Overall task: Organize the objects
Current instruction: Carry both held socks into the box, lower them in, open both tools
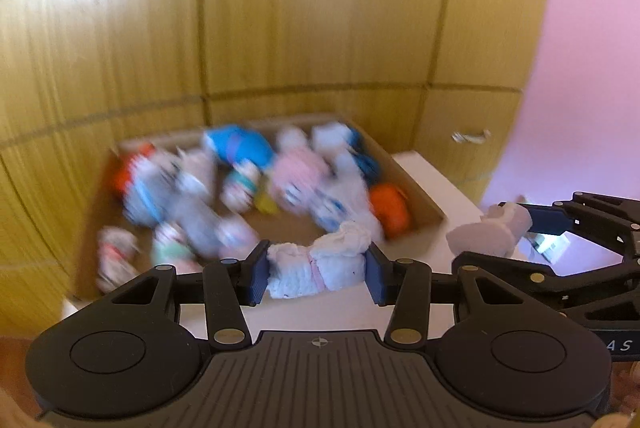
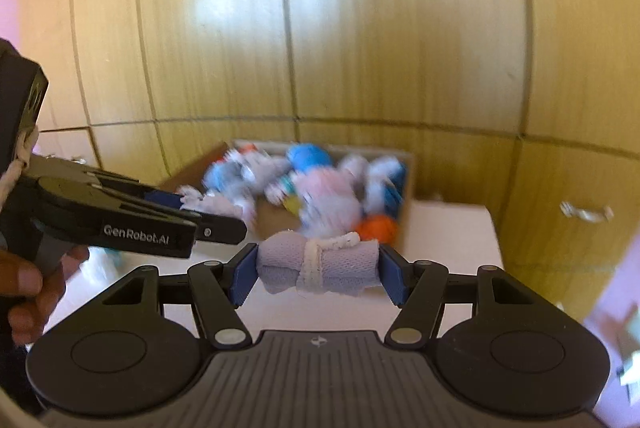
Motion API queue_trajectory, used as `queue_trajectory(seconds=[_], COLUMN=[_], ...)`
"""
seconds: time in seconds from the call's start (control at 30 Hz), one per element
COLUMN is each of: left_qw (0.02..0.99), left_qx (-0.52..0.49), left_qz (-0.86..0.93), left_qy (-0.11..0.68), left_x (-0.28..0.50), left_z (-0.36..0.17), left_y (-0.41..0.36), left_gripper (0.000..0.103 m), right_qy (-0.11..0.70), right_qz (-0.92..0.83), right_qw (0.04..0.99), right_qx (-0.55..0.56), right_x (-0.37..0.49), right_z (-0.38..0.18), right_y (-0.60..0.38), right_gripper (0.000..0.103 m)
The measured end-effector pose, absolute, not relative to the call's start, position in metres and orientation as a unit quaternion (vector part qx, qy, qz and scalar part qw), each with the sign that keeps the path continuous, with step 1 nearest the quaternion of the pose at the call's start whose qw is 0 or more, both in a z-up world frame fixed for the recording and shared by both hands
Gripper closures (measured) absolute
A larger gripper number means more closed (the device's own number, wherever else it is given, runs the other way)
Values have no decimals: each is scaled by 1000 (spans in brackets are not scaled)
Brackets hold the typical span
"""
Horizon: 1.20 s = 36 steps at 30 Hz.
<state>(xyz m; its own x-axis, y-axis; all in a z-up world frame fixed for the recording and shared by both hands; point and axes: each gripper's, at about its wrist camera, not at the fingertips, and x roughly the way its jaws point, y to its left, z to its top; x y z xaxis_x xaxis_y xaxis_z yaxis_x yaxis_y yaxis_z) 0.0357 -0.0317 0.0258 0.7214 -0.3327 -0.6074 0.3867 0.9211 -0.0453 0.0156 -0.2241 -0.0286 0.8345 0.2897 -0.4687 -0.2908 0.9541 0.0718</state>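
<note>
Rolled sock bundles are the items handled here. One white-and-pink sock roll sits crosswise between the blue pads of the left claw, which is closed on it at both ends and holds it above the white counter. A second, lilac-grey sock roll, bound at its middle by a white cuff, is clamped the same way in the right claw, also held off the counter.

In the left wrist view, the right claw enters from the right edge with its lilac-grey roll at the tips. In the right wrist view, the left claw enters from the left edge, marked "GenRobot.AI", with the white roll at its tips; the person's hand grips its handle.

Beyond both claws, a shallow cardboard box rests on the counter against yellow wooden cabinet panels. It holds a blurred heap of sock rolls in white, blue, pink and orange; individual pieces cannot be told apart. A pink wall stands to the right of the cabinet.
</note>
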Motion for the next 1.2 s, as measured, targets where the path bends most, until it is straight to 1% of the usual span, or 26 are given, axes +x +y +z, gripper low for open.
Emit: queue_trajectory(seconds=[0.1,0.23,0.33,0.53,0.7,1.0,1.2], left_qw=[929,925,918,902,895,894,894], left_qx=[40,32,7,7,-1,-4,-7], left_qz=[-177,-158,-147,-137,-131,-129,-127], left_qy=[322,343,369,410,426,429,430], left_x=[59,99,129,163,173,176,175], left_z=[44,52,47,20,-2,-13,-15], left_y=[-17,2,15,20,30,35,32], left_gripper=[49,49,49,48,48,46,43], right_qy=[244,258,279,331,361,391,393], right_qz=[174,200,201,200,197,173,166], right_qw=[954,945,938,920,909,902,903], right_qx=[-15,-30,-41,-62,-64,-52,-49], right_x=[41,80,108,148,159,170,170], right_z=[-13,-4,-7,-27,-45,-61,-59], right_y=[-211,-194,-180,-158,-149,-144,-143], right_gripper=[43,43,43,43,43,42,38])
